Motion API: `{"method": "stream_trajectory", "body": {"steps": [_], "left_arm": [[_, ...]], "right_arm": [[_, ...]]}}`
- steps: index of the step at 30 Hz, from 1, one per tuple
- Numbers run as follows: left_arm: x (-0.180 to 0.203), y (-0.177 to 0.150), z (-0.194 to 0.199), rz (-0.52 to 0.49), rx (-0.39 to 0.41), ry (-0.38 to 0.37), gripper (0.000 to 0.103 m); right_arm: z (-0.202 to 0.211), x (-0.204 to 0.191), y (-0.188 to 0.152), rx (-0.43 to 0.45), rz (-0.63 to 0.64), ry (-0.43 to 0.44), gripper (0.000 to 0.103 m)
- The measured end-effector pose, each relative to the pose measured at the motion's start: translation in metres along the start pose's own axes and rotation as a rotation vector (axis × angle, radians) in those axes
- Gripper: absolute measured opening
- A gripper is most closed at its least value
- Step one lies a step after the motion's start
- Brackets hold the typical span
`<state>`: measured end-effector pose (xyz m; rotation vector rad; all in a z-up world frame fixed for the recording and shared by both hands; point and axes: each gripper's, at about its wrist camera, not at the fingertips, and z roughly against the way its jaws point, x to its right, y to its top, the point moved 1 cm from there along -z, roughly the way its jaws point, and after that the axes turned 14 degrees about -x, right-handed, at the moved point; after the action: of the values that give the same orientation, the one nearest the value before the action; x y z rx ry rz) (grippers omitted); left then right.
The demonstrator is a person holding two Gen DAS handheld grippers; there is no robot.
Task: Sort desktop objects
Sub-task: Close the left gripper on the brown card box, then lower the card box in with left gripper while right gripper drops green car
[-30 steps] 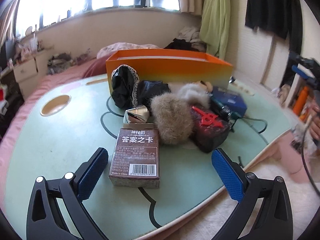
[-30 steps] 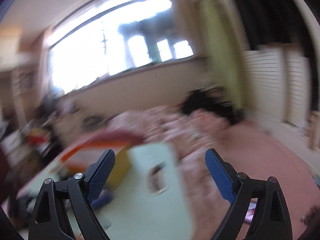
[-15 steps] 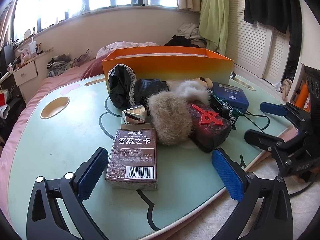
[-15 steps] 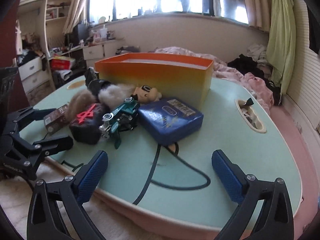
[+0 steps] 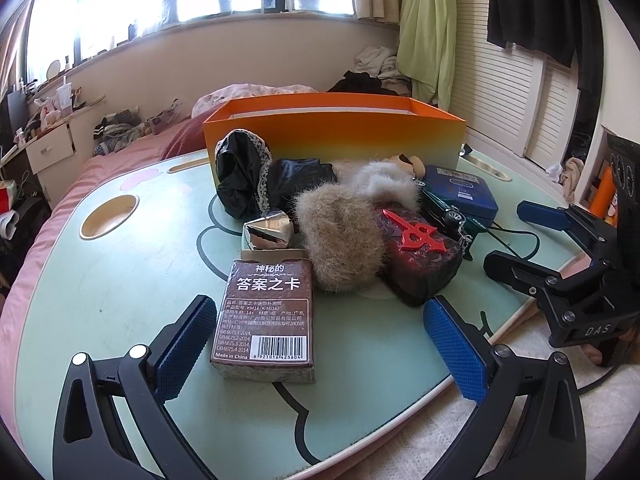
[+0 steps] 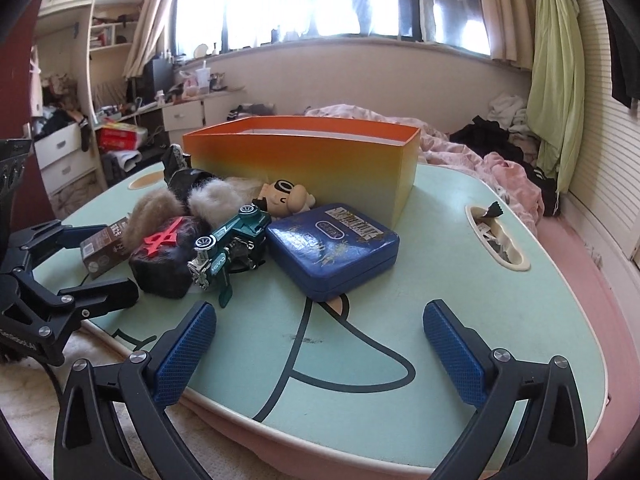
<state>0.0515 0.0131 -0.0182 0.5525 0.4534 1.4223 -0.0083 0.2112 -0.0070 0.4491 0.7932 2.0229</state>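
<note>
A pile of objects lies on a mint-green table (image 5: 120,280) in front of an orange box (image 5: 332,128). Nearest my open left gripper (image 5: 320,340) is a brown card box (image 5: 266,312), lying between its fingers. Behind it are a silver foil piece (image 5: 268,230), a furry ball (image 5: 340,240), a dark block with a red symbol (image 5: 420,252), black lace cloth (image 5: 244,176), a green toy car (image 6: 230,244) and a blue tin (image 6: 334,244). My open right gripper (image 6: 320,344) hovers over the table's near edge, short of the blue tin.
The orange box (image 6: 304,160) is open at the top. A small doll (image 6: 286,196) lies against it. The table has a round recess (image 5: 108,216) and a slot recess (image 6: 496,236). A pink bed surrounds the table; the floor lies below its near edge.
The right gripper swung from facing the room to facing the table and pile, and now shows at the right of the left wrist view. The left gripper moved slightly closer to the card box.
</note>
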Motion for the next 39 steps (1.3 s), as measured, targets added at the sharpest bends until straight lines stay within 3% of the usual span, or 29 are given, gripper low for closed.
{"method": "stream_trajectory", "body": {"steps": [9,11,13,15,21,24,28,35,39], "left_arm": [[-0.003,-0.001,0.004,-0.003,0.012,-0.025,0.099],[-0.007,-0.002,0.007,0.011,0.026,-0.039,0.085],[-0.011,-0.002,0.009,0.03,0.039,-0.037,0.059],[-0.015,-0.002,0.01,0.046,0.045,-0.041,0.042],[-0.016,-0.006,0.023,0.048,0.108,-0.035,0.042],[-0.013,-0.006,0.038,0.024,0.176,-0.008,0.042],[-0.01,-0.003,0.048,0.012,0.21,0.003,0.042],[-0.012,0.002,0.044,0.025,0.2,-0.015,0.042],[-0.017,0.004,0.051,0.044,0.235,-0.012,0.042]], "right_arm": [[0.0,0.0,0.001,0.001,-0.002,-0.002,0.103],[0.0,-0.001,0.0,0.002,-0.002,-0.002,0.103],[0.001,-0.001,0.001,0.003,-0.005,-0.004,0.103],[0.002,0.0,0.001,0.011,-0.017,-0.005,0.103],[0.014,0.007,0.001,0.062,-0.064,0.051,0.101],[0.021,-0.007,0.007,0.093,-0.011,0.043,0.081],[0.018,-0.027,0.023,0.073,0.046,0.081,0.046],[-0.002,-0.035,0.05,-0.014,0.047,0.159,0.044],[-0.004,-0.042,0.048,-0.027,0.077,0.15,0.045]]}}
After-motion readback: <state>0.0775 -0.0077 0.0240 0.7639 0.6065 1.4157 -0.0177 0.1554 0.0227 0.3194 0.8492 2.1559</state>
